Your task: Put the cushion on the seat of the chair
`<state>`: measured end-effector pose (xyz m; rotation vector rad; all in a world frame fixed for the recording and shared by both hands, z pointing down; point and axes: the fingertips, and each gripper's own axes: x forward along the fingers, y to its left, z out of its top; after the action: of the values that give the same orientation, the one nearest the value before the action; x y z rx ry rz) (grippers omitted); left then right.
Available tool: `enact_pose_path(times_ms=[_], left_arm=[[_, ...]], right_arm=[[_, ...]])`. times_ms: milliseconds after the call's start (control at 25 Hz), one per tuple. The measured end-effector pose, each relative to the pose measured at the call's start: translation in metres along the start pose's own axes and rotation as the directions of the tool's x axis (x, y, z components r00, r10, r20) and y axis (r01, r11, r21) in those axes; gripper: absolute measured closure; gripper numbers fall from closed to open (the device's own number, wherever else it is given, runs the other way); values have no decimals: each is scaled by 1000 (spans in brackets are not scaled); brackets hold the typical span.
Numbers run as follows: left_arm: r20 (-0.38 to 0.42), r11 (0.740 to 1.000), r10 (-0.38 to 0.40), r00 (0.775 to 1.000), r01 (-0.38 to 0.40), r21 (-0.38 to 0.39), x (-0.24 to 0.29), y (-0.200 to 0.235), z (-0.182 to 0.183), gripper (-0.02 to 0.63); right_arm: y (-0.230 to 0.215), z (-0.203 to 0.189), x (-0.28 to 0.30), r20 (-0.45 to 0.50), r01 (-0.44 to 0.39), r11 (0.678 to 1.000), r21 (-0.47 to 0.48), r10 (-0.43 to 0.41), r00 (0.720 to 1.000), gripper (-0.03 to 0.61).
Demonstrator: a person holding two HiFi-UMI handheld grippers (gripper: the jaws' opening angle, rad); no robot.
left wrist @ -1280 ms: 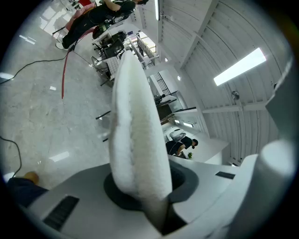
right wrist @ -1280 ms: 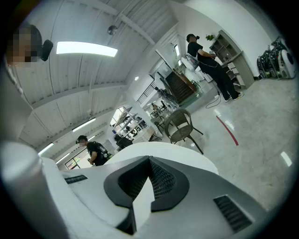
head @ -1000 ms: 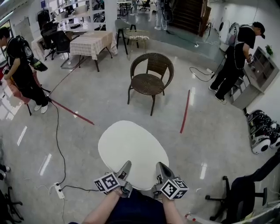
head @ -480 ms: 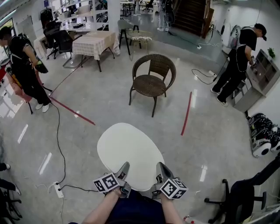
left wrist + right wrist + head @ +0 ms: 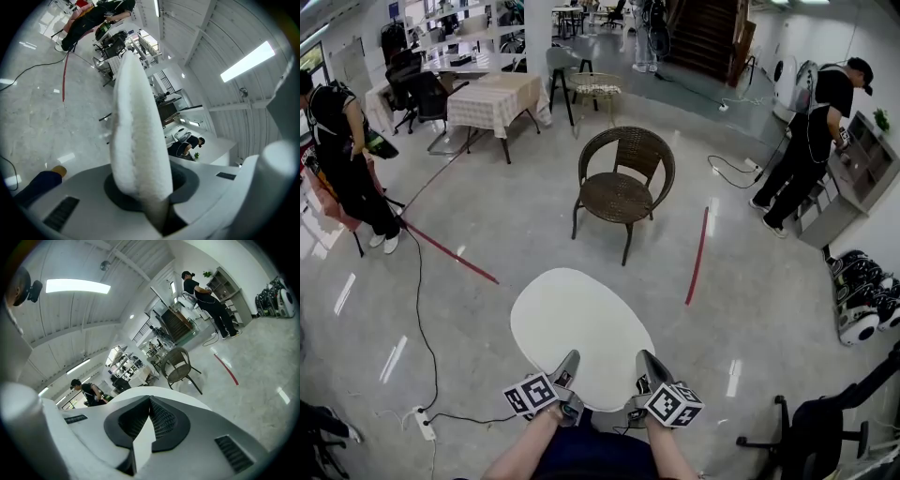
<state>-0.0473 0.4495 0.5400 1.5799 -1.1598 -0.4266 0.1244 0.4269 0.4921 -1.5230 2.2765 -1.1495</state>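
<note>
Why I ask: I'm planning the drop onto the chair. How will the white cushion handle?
Probably light and fairly stiff: the cushion extends flat though the left gripper and right gripper pinch only its near edge. Its fuzzy cover squashes thin between the jaws, so likely soft, not slippery.

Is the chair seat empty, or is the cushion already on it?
Empty. The chair shows a bare seat; the cushion is short of it, clamped in the left gripper and right gripper.

Bright, even indoor light falls from a ceiling strip lamp (image 5: 247,58). Pale glare patches gleam on the glossy floor (image 5: 394,354). Every view bulges fisheye-style, with dark corners in both gripper views. The near cushion (image 5: 136,136) looks softly blurred.
</note>
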Motion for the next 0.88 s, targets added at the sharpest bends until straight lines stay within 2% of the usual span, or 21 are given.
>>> enact_pose_path(times_ms=[240,520,880], left_arm=[[-15,1000,-4,1000,4,-11,46,-4,33,534],[-44,1000,-15,999,16,12,96,-10,78,534],[-72,999,-29,997,31,17,135,-4,115,534]], right_arm=[[-2,30,43,11,12,1000,-10,-12,1000,563],[3,62,102,19,13,1000,-17,-12,1000,561],[5,69,159,6,14,1000,-2,-14,1000,562]])
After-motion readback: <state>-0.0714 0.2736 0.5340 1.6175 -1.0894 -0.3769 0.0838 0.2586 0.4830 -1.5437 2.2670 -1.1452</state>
